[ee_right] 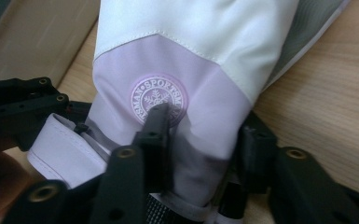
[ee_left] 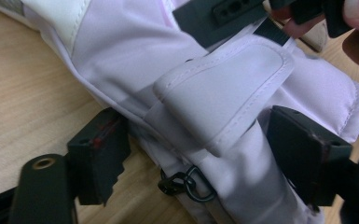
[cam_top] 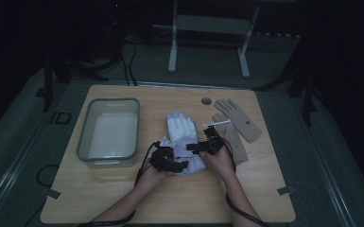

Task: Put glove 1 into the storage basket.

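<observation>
A white and lilac ski glove [cam_top: 179,125] lies in the middle of the wooden table [cam_top: 123,198], fingers pointing away from me. My left gripper [cam_top: 170,158] is at the cuff end. In the left gripper view its jaws [ee_left: 196,140] straddle the cuff and strap flap [ee_left: 224,88], and the pads touch the fabric on both sides. A small black clip [ee_left: 186,184] hangs at the cuff. My right gripper [cam_top: 203,146] comes from the right. In the right gripper view it [ee_right: 205,126] pinches the lilac part of the glove [ee_right: 191,28], one fingertip [ee_right: 156,119] on the round logo [ee_right: 158,95].
A clear plastic bin [cam_top: 108,127] stands left of the glove. Two beige gloves [cam_top: 238,120] lie to its right, near a small round dark disc [cam_top: 206,101]. A metal stand [cam_top: 208,23] is on the floor beyond the table.
</observation>
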Action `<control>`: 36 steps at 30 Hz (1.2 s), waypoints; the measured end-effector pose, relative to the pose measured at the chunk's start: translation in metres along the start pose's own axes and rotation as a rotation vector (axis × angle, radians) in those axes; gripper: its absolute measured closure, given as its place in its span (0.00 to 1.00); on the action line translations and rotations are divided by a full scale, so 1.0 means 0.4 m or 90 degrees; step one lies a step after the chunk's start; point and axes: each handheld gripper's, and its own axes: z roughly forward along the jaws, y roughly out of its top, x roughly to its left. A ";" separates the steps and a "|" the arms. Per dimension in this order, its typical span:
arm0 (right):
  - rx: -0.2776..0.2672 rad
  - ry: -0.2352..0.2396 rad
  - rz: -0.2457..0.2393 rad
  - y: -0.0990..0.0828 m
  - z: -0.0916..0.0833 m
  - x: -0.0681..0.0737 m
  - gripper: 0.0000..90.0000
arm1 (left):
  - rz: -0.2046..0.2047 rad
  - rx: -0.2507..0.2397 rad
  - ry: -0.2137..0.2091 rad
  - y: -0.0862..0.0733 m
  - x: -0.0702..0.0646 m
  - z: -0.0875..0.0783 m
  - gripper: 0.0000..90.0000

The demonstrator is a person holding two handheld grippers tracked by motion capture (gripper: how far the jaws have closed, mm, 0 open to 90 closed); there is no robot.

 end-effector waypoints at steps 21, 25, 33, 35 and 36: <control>-0.066 -0.025 0.007 0.010 -0.059 0.048 0.84 | 0.060 0.018 0.035 0.067 -0.040 -0.060 0.76; -0.084 -0.026 0.001 0.027 -0.081 0.065 0.84 | 0.068 0.011 0.040 0.091 -0.046 -0.085 0.76; -0.113 -0.019 -0.010 0.060 -0.114 0.105 0.84 | 0.082 -0.003 0.050 0.121 -0.052 -0.140 0.76; -0.120 -0.018 -0.015 0.068 -0.120 0.117 0.84 | 0.085 -0.005 0.053 0.129 -0.051 -0.158 0.76; -0.121 -0.018 -0.017 0.074 -0.122 0.123 0.83 | 0.086 -0.006 0.054 0.132 -0.050 -0.165 0.76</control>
